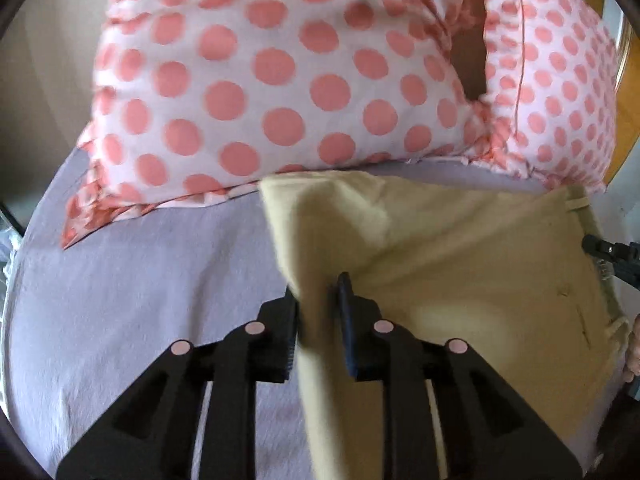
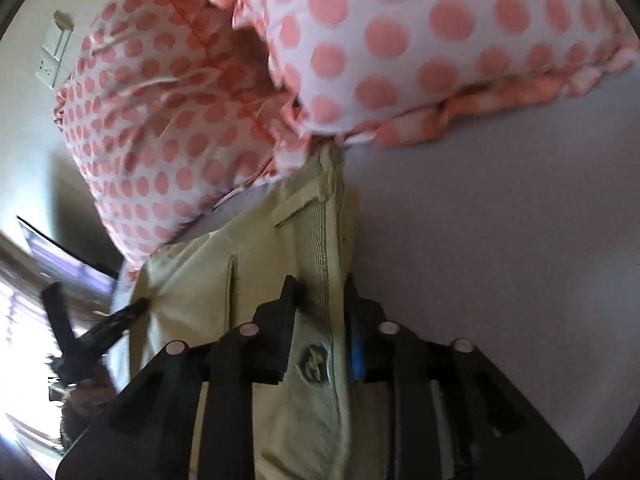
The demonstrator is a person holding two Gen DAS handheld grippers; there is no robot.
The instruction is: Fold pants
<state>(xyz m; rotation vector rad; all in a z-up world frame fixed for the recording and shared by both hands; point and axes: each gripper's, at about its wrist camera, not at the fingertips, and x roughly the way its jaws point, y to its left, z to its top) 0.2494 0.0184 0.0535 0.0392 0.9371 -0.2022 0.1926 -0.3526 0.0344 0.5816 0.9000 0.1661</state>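
Khaki pants [image 1: 460, 264] lie on a lilac bed sheet [image 1: 140, 288], partly lifted. My left gripper [image 1: 316, 296] is shut on a raised fold of the pants fabric, which hangs down between its fingers. My right gripper [image 2: 320, 292] is shut on the pants' waistband [image 2: 324, 248], by a metal button [image 2: 314, 362] and a belt loop. The right gripper's tip [image 1: 608, 252] shows at the right edge of the left wrist view, at the waistband. The left gripper [image 2: 100, 332] shows at the left of the right wrist view.
Two white pillows with pink dots [image 1: 280, 80] [image 1: 560, 92] lie just beyond the pants, touching their far edge. A wooden headboard [image 1: 624, 120] is at the far right. A wall socket [image 2: 52, 60] shows on the wall.
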